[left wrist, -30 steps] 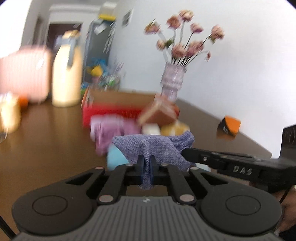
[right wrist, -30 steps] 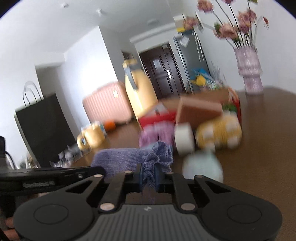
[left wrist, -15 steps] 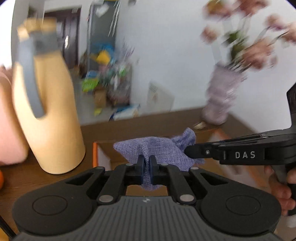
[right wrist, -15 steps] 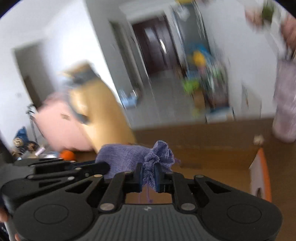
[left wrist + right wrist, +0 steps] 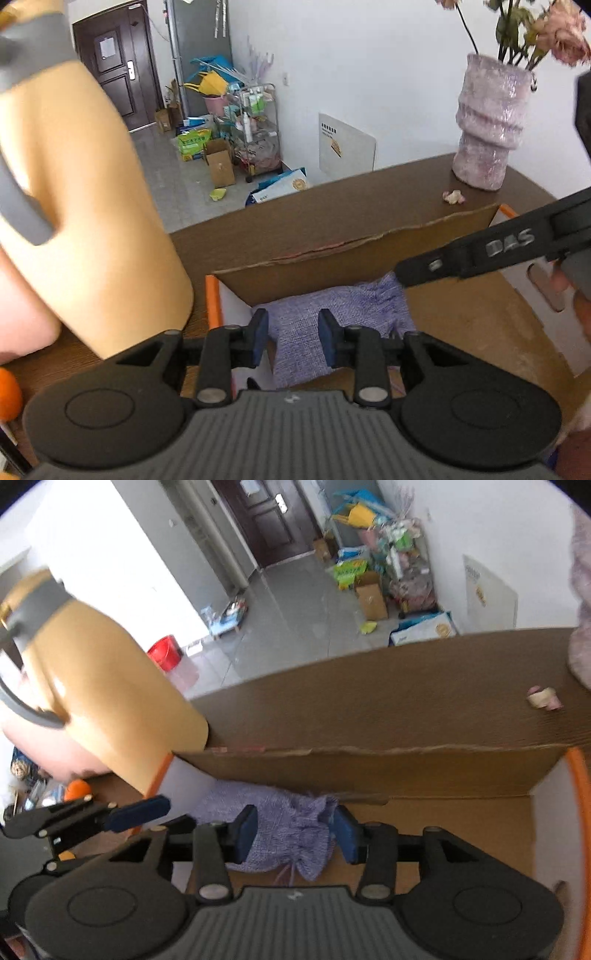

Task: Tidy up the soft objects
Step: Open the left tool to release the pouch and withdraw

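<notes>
A purple cloth pouch (image 5: pixel 332 328) lies on the floor of an open cardboard box (image 5: pixel 354 258), in its left corner. It also shows in the right wrist view (image 5: pixel 291 830). My left gripper (image 5: pixel 293 341) is open, its blue pads on either side of the pouch's left end. My right gripper (image 5: pixel 295 830) is open, its pads on either side of the pouch's gathered end. The right gripper's finger reaches in from the right in the left wrist view (image 5: pixel 461 258). The left gripper's blue fingertip (image 5: pixel 136 812) shows at the left in the right wrist view.
The box (image 5: pixel 406 771) has orange edges and stands on a brown wooden table (image 5: pixel 332 210). A tall yellow jug (image 5: pixel 74 206) stands close to the box's left side. A purple vase (image 5: pixel 487 129) with flowers stands at the back right. An orange (image 5: pixel 75 790) lies at the left.
Both grippers carried the pouch over the box and lowered it in. Both have opened and let go of the pouch, which now lies on the box floor.
</notes>
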Motion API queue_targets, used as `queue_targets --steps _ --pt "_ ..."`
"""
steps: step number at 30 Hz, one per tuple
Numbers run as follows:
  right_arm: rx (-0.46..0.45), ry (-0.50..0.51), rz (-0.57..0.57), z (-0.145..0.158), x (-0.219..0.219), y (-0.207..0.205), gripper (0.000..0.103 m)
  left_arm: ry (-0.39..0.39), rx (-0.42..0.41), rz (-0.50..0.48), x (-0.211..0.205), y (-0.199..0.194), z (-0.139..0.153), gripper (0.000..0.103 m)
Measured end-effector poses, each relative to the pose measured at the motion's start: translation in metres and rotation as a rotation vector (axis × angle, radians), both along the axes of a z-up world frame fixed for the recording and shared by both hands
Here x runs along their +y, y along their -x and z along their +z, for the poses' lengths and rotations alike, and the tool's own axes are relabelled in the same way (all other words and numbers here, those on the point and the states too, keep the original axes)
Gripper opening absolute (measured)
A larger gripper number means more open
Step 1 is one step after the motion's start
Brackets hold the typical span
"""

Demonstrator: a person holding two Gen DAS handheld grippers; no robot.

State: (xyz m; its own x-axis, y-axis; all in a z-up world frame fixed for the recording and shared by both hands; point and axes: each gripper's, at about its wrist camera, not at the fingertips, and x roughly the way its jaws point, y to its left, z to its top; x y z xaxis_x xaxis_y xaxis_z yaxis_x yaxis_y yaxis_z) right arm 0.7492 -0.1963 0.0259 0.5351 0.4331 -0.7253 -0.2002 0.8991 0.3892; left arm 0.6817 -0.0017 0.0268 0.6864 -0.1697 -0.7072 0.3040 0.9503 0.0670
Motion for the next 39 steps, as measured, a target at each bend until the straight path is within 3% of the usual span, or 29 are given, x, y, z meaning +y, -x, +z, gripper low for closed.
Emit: queue_targets --steps 3,6,11,19,24,27,32,35,39 --pt "-0.043 0.003 -0.015 0.028 -0.016 0.025 0.047 0.010 -0.013 0.027 0.002 0.015 0.021 0.034" --pt "-0.106 0.011 -0.031 0.063 -0.038 0.067 0.054 0.025 -0.056 0.054 0.006 0.045 0.054 0.044" --pt "-0.220 0.044 -0.049 0.112 -0.083 0.151 0.058 0.037 -0.148 0.094 0.010 0.117 0.108 0.054" --pt "-0.315 0.068 -0.084 0.142 -0.122 0.260 0.064 0.009 -0.222 0.107 0.000 0.216 0.142 0.061" --pt "-0.398 0.062 -0.088 0.138 -0.133 0.317 0.064 -0.003 -0.293 0.110 -0.009 0.266 0.145 0.064" --pt "-0.457 0.044 -0.102 0.126 -0.135 0.349 0.064 0.013 -0.360 0.164 -0.007 0.301 0.137 0.068" --pt "-0.604 0.048 -0.145 0.087 -0.137 0.425 0.068 0.073 -0.483 0.227 -0.007 0.383 0.099 0.073" --pt "-0.683 0.113 -0.152 0.056 -0.128 0.478 0.074 0.146 -0.524 0.250 -0.010 0.434 0.069 0.073" --pt "-0.715 0.143 -0.147 0.021 -0.115 0.542 0.075 0.131 -0.534 0.240 -0.019 0.488 0.039 0.078"
